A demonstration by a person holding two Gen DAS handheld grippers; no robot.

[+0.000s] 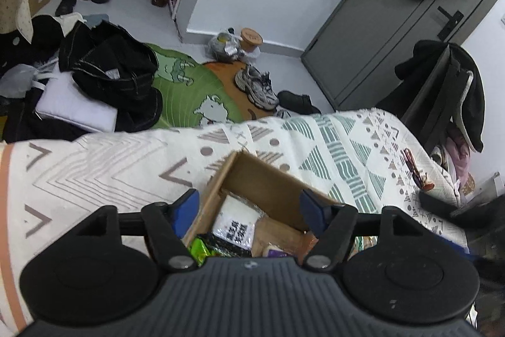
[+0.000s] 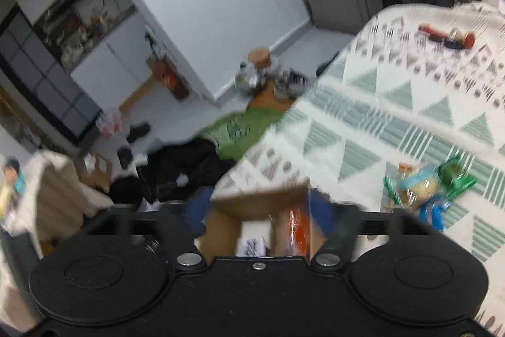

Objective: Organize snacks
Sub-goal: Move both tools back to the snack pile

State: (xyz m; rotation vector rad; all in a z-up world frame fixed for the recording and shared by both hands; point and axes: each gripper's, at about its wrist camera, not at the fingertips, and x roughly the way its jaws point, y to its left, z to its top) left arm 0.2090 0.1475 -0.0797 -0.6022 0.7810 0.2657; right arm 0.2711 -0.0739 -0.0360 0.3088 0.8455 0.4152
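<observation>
A patterned cloth (image 1: 331, 141) fills the middle and right of the left wrist view, with black clothes (image 1: 110, 75) heaped at the left, a green mat (image 1: 189, 90) and sneakers (image 1: 255, 86) behind it at centre, and a grey door (image 1: 394, 30) at the upper right. On the cloth, low at centre, sits an open cardboard box (image 1: 265, 179); inside lie a white packet (image 1: 235, 218) with black writing too small to read, a green wrapper (image 1: 199, 250) at its lower left and a tan packet (image 1: 277, 234) to its right. The left gripper (image 1: 249, 210) stands wide open over the box, its blue fingers (image 1: 186, 209) straddling the contents and holding nothing. The right wrist view is blurred: the right gripper (image 2: 258, 213) also gapes empty over the box (image 2: 262, 204), an orange packet (image 2: 298, 226) showing inside. A loose snack bag (image 2: 426, 188) in blue and green lies on the cloth (image 2: 394, 103) at the right, apart from the box.
</observation>
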